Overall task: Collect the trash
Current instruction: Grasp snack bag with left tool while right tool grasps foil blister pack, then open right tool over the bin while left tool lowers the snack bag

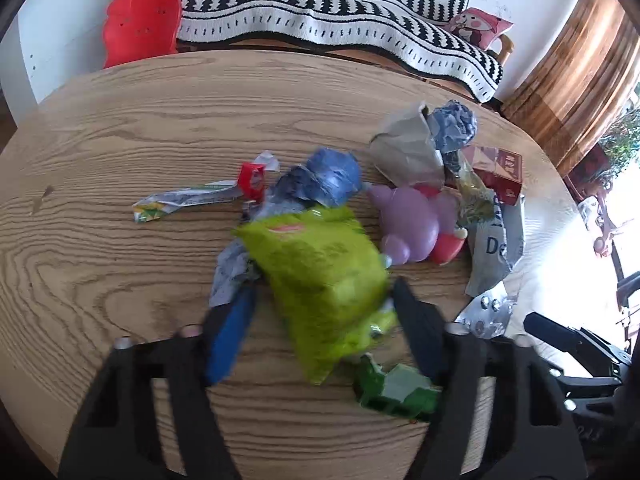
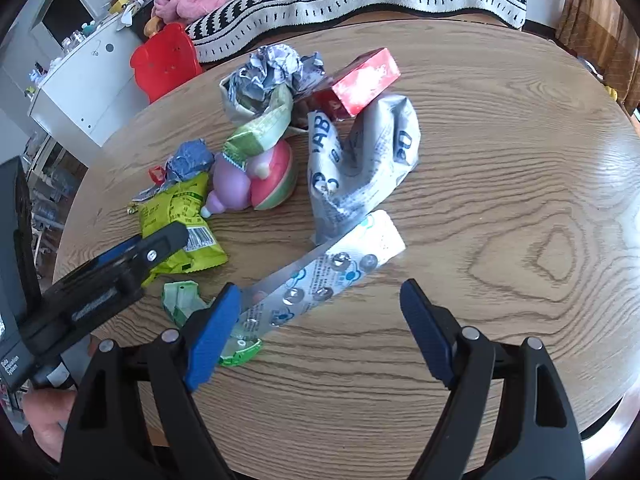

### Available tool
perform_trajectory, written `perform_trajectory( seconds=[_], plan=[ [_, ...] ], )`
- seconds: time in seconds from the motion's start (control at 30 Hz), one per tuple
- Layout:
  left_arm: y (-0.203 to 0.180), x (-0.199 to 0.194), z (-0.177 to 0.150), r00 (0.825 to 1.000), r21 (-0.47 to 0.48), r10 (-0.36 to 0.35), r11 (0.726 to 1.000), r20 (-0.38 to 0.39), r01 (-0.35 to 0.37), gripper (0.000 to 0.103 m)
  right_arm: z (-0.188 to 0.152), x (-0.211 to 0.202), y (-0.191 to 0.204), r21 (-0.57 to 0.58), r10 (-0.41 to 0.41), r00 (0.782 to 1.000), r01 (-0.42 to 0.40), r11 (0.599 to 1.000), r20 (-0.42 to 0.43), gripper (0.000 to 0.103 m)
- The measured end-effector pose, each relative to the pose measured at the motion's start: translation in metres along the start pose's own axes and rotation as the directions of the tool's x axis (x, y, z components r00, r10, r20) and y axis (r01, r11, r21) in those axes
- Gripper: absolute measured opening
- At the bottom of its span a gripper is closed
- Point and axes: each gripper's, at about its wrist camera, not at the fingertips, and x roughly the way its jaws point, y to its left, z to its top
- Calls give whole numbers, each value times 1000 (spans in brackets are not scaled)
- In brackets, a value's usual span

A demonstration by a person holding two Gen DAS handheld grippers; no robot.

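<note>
Wood-grain table (image 2: 500,152) carried the litter. Green bag (image 1: 320,272) lay mid-table between the spread left gripper (image 1: 324,312); closing low on its crumpled end would likely hold best. Blue wad (image 1: 328,176) and purple toy (image 1: 412,224) crowded just behind. Right gripper (image 2: 320,320) hung open over the blister sheet (image 2: 320,276), gripping nothing.
</note>
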Motion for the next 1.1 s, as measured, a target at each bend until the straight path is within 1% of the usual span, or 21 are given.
perform_trajectory(
  seconds=[0.1, 0.17, 0.27, 0.37, 0.43, 0.47, 0.53, 0.6, 0.7, 0.77, 0.9, 0.97, 1.1],
  plan=[
    [-2, -4, -2, 1000, 11, 5, 1000, 15, -5, 46, 1, 5, -1, 33, 38, 999, -38, 999, -12, 79],
    [-1, -9, -3, 999, 11, 33, 999, 27, -33, 45, 2, 7, -1, 49, 49, 999, -48, 998, -17, 79],
    [2, -22, -5, 999, -3, 31, 1000, 29, -31, 45, 4, 11, -2, 68, 61, 998, -59, 996, -25, 78],
    [8, -40, -5, 999, -19, 17, 1000, 44, -16, 45, 5, 15, -1, 77, 55, 998, -52, 996, -31, 70],
    [9, -48, -5, 998, -18, 15, 1000, 55, -14, 45, 6, 18, 5, 62, 22, 999, -20, 998, -28, 58],
    [8, -52, -6, 998, -16, 14, 1000, 60, -13, 45, 7, 18, 7, 62, 26, 999, -24, 998, -29, 56],
    [5, -57, -9, 998, -9, 15, 1000, 68, -14, 45, 7, 17, 11, 63, 45, 999, -43, 997, -28, 35],
    [-1, -59, -10, 997, 5, 19, 1000, 71, -19, 45, 8, 14, 14, 41, 11, 1000, -10, 999, -24, 15],
    [-10, -59, -13, 998, 17, 9, 1000, 64, -10, 45, 6, 11, 16, 1, -1, 1000, 1, 1000, -24, 5],
    [-17, -60, -15, 998, 32, 5, 999, 63, -7, 45, 3, 5, 17, -34, -23, 1000, 23, 999, -10, 5],
    [-32, -63, -17, 998, 63, -4, 998, 66, 0, 45, -1, -12, 14, -67, -35, 999, 37, 997, 19, 5],
    [-41, -65, -19, 997, 80, -8, 997, 73, 2, 45, -3, -23, 7, -78, -35, 999, 38, 996, 31, 5],
    [-63, -67, -23, 997, 116, -27, 993, 73, 19, 45, -9, -38, -12, -91, -67, 997, 71, 993, 47, 5]
  ],
)
